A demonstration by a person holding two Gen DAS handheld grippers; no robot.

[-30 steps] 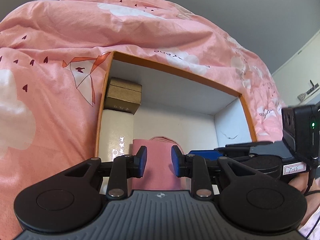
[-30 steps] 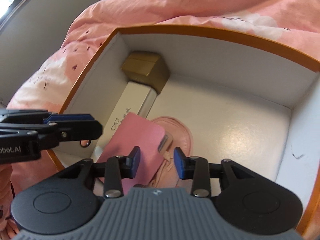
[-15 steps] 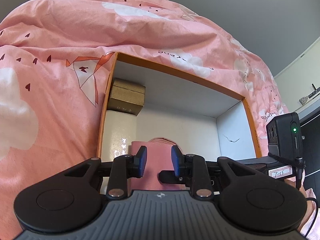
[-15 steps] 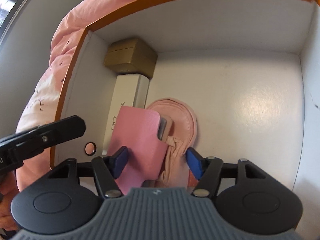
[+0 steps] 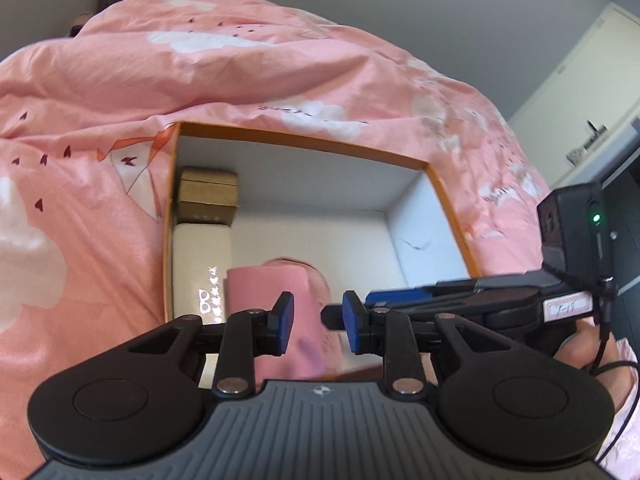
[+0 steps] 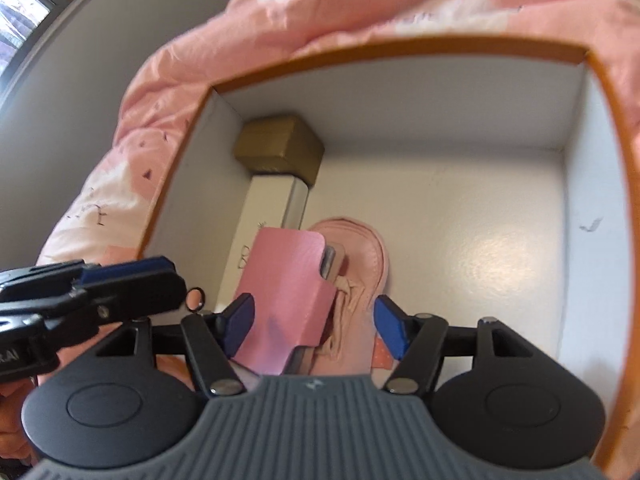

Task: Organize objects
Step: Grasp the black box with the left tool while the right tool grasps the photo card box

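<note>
While the right tool (image 6: 314, 330) is spreading wide around the pink case (image 6: 286, 300) inside the orange-rimmed box (image 6: 520, 50), the left tool (image 5: 318, 322) is hovering narrow — gripping nothing — beside it.

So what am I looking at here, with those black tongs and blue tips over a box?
No robot: a person carries a hand-held gripper in each hand, each with a fisheye camera looking along its fingers. One picture is from the left hand-held gripper, one from the right hand-held gripper; each shows the other at its edge. Both are open and grip nothing. Below is an orange-rimmed box on a pink duvet. Inside lie a gold box, a white box, a pink shoe and a pink case.
</note>
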